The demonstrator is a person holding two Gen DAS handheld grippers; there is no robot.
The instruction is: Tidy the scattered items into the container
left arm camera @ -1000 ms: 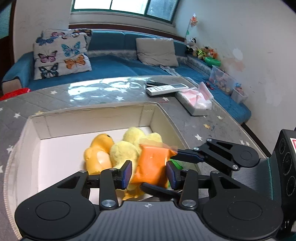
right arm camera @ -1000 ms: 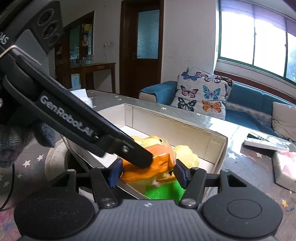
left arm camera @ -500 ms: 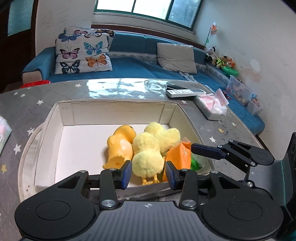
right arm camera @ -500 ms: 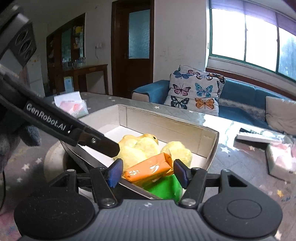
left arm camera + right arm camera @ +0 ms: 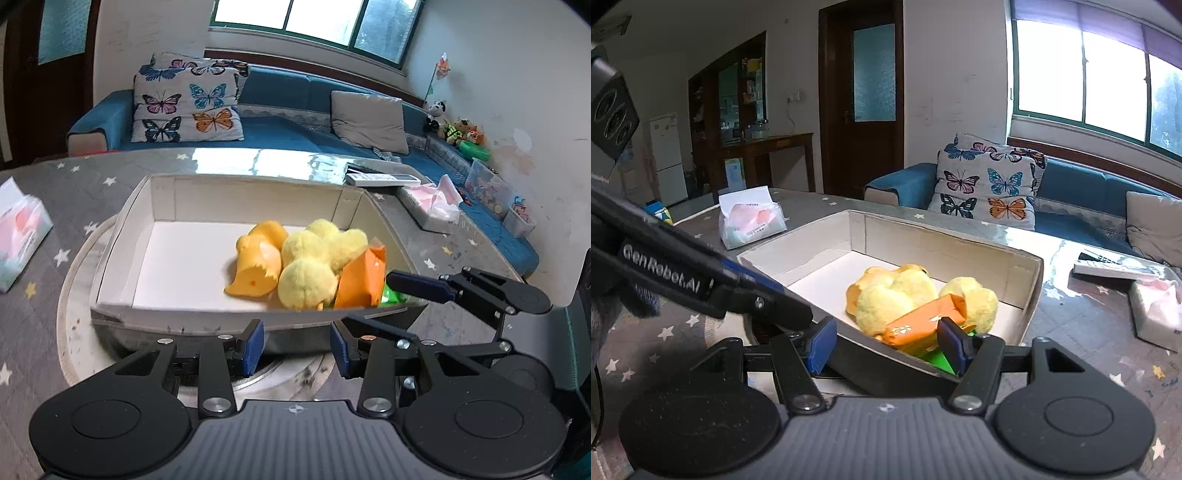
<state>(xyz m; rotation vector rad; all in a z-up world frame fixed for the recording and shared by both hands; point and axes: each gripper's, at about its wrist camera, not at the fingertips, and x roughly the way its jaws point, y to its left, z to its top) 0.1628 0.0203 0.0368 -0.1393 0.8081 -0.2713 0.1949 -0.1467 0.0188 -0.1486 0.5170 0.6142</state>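
Observation:
A white cardboard box (image 5: 162, 206) (image 5: 997, 254) stands on a round turntable. Inside lie an orange toy duck (image 5: 255, 264), a yellow plush chick (image 5: 314, 266) (image 5: 897, 291), an orange packet (image 5: 360, 278) (image 5: 923, 323) and a green packet (image 5: 393, 295) (image 5: 938, 360). My left gripper (image 5: 297, 347) is open and empty, just outside the box's near wall. My right gripper (image 5: 884, 343) is open and empty at the box's near corner, its fingers (image 5: 421, 286) beside the packets.
A tissue pack (image 5: 18, 232) (image 5: 751, 218) lies left of the box. Another tissue pack (image 5: 432, 201) and a remote (image 5: 382, 180) lie at the far right. The grey star-patterned table runs to a blue sofa with cushions behind.
Both grippers have pulled back out of the box. The orange packet, held between the fingers a second ago, now lies in the box against the plush chick.

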